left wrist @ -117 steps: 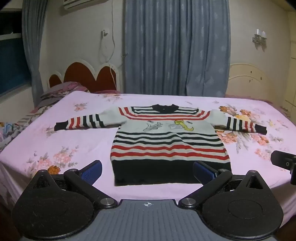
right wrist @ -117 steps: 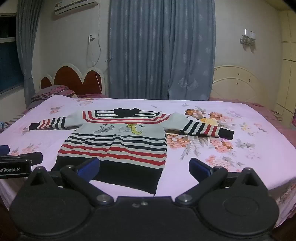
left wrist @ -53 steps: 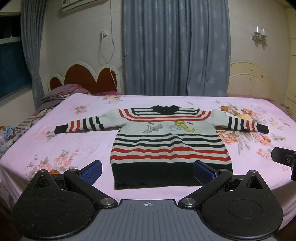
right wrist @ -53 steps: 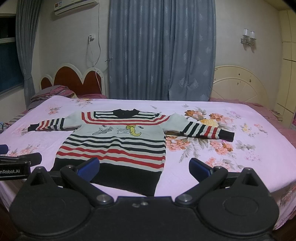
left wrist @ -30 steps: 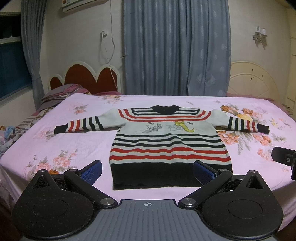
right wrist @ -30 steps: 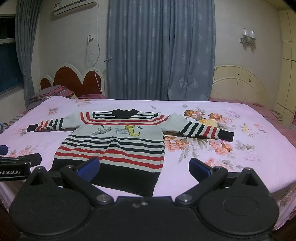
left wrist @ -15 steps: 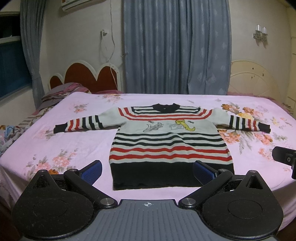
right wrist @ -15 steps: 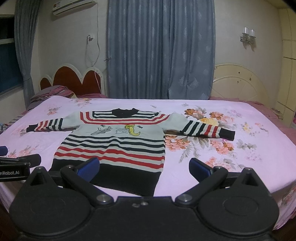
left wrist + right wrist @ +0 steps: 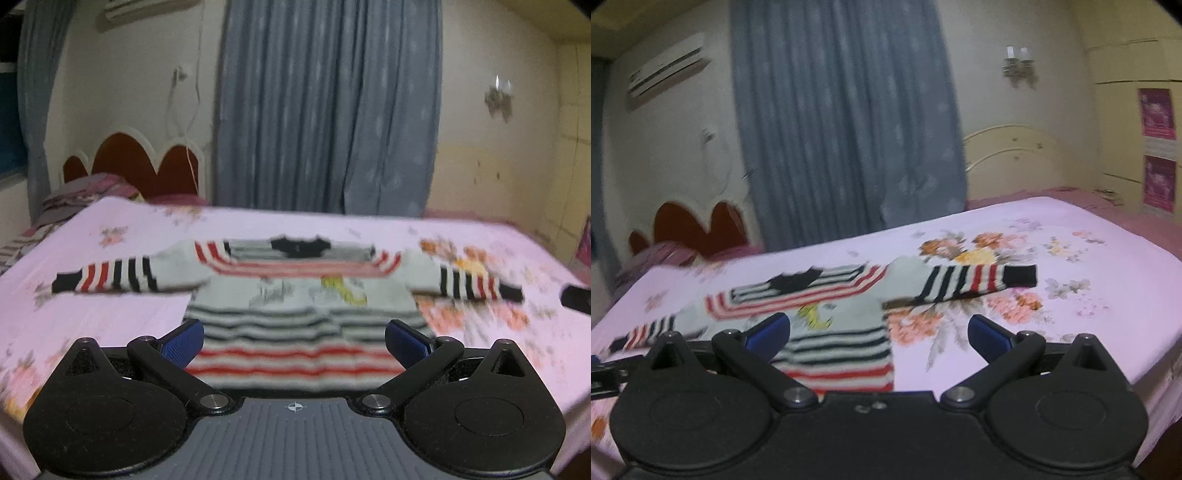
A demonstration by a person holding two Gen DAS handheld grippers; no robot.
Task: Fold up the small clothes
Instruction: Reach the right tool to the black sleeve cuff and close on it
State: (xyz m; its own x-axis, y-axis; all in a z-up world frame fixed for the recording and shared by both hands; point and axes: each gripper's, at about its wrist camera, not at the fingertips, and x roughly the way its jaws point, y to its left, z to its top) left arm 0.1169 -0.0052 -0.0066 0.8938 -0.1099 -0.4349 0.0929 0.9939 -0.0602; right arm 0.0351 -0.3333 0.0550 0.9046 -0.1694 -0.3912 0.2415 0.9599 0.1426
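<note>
A small striped sweater (image 9: 303, 317) lies flat on the pink bedspread, neck away from me and both sleeves spread out. It has red, black and pale stripes and a yellow figure on the chest. My left gripper (image 9: 294, 341) hangs open over its lower body. My right gripper (image 9: 878, 332) is open too, over the sweater (image 9: 834, 325) near its right side, with the right sleeve (image 9: 975, 278) ahead. Both views are blurred by motion. Nothing sits between either pair of blue pads.
The bed (image 9: 110, 306) has a flowered pink cover. A red scalloped headboard (image 9: 136, 170) and pillows stand at the far left, a grey curtain (image 9: 325, 110) behind, a cream footboard (image 9: 1008, 151) at the right. The right gripper's tip (image 9: 576, 299) shows at the left view's right edge.
Both grippers have moved forward over the sweater, so its hem is now hidden under them. The right gripper has also swung toward the right sleeve. Both stay open.
</note>
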